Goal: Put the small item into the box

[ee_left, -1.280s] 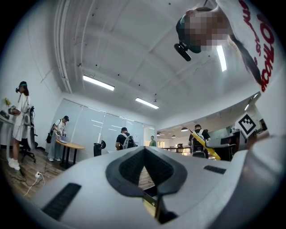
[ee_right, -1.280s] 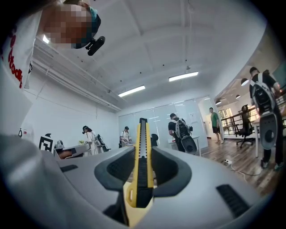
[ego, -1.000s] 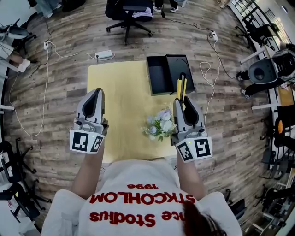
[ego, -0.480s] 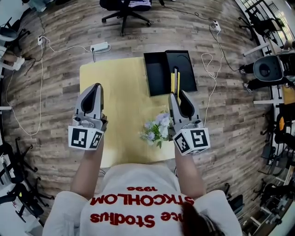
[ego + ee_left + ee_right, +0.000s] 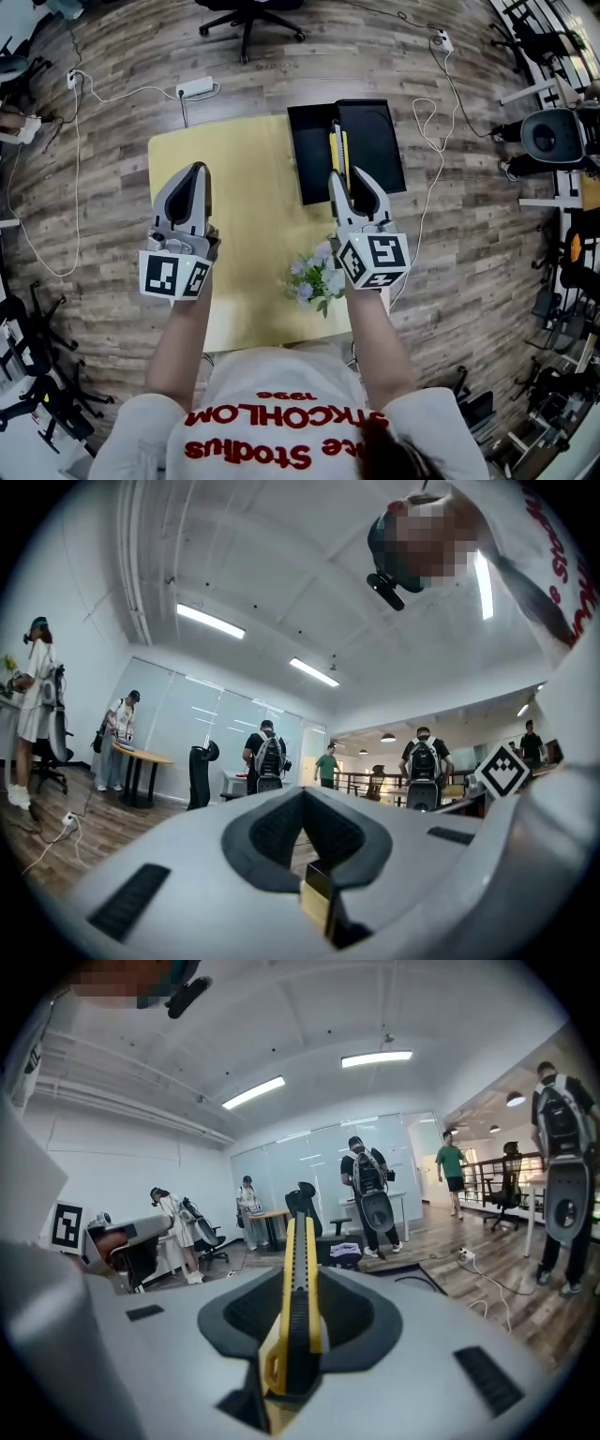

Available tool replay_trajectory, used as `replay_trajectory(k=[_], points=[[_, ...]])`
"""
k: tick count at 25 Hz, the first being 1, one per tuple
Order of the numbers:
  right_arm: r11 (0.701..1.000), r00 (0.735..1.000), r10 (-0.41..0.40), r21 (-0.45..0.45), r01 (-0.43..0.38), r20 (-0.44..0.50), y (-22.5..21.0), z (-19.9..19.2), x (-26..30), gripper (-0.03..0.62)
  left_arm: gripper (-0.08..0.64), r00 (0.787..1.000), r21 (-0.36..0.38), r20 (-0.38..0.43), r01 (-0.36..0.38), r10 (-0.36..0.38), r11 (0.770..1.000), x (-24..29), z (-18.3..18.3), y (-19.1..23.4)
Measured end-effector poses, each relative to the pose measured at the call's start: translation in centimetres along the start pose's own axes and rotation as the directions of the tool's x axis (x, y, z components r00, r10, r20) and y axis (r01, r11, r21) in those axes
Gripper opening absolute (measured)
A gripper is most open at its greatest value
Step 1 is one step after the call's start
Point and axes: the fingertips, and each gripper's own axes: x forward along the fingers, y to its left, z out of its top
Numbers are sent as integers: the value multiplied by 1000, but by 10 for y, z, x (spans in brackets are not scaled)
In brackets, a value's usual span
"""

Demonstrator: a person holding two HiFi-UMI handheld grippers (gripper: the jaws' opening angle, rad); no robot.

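Note:
An open black box [image 5: 310,159] with its lid [image 5: 377,142] laid flat beside it sits at the far right edge of the yellow table [image 5: 246,197]. My right gripper [image 5: 343,180] is shut on a yellow and black utility knife [image 5: 336,150], which points forward over the seam between box and lid. In the right gripper view the utility knife [image 5: 298,1269] stands up between the jaws of the right gripper [image 5: 298,1321]. My left gripper [image 5: 195,176] hovers over the table's left half, shut and with nothing in it. In the left gripper view the left gripper [image 5: 302,834] has its jaws meeting.
A small bunch of pale artificial flowers [image 5: 316,272] lies on the table just left of my right hand. On the wooden floor are a power strip [image 5: 197,89], trailing cables and an office chair [image 5: 251,13]. Several people [image 5: 367,1190] stand in the room beyond.
My right gripper has carried the utility knife forward, from beside the flowers to over the box's near edge. The left gripper has stayed in place.

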Motion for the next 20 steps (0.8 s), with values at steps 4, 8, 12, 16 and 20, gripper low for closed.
replay_trajectory(k=[4, 8, 12, 16, 20], points=[[1000, 997, -21, 16, 22, -74, -12, -28, 21, 114, 2, 1000, -6, -21, -5, 5, 1000, 12, -16, 2], [998, 988, -41, 35, 47, -151, -23, -57, 40, 114, 2, 999, -14, -38, -12, 12, 1000, 18, -30, 5], [997, 966, -48, 39, 60, -253, -35, -83, 57, 115, 2, 999, -24, -51, -11, 10, 1000, 21, -39, 1], [998, 922, -68, -29, 61, -380, -34, -102, 67, 115, 2, 998, -27, -63, 0, -1, 1000, 18, -42, -5], [997, 875, -79, -59, 58, -477, -33, -112, 72, 117, 2, 997, -30, -76, 1, -3, 1000, 11, -45, -5]])
